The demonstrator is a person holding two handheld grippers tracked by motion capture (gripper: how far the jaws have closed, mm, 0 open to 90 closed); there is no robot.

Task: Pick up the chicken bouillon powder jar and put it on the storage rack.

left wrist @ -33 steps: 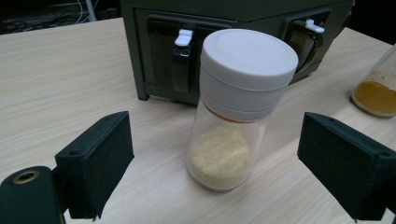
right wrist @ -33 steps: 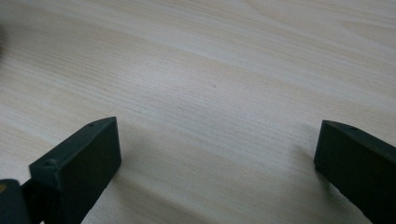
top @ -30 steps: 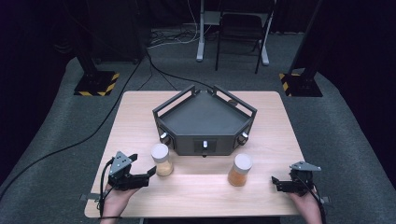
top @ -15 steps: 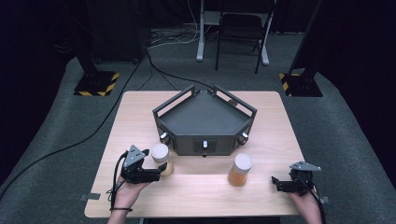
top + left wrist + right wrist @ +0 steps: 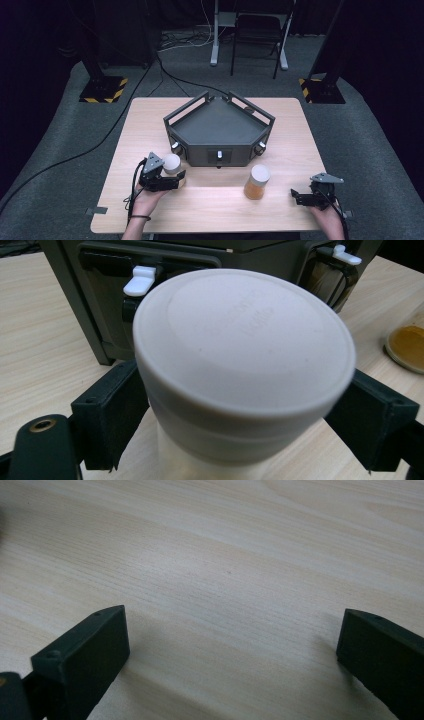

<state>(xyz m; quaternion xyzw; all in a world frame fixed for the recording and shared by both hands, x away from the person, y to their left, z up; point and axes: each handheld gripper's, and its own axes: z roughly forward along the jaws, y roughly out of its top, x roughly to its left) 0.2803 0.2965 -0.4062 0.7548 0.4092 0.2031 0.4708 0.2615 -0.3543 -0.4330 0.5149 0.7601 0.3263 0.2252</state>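
A jar with a white lid (image 5: 172,163) stands on the wooden table (image 5: 220,210), just in front of the left corner of a dark five-sided box (image 5: 202,152). My left gripper (image 5: 175,178) has just been closing its jaws around this jar (image 5: 245,340). In the left gripper view the black pads (image 5: 107,425) sit against the jar's sides below the lid. A second jar (image 5: 258,182) with orange contents and a white lid stands in front of the box's right half. My right gripper (image 5: 295,196) rests near the table's front right corner, open (image 5: 232,645) over bare wood.
The box has raised rails and small knobs on its front faces, with a white latch (image 5: 141,280) close behind the held jar. Beyond the table lie a grey floor, cables, a chair (image 5: 257,30) and stands with striped bases (image 5: 102,90).
My left gripper moved right across the table to the left jar and now has it between its jaws. The right gripper and the orange jar stayed where they were.
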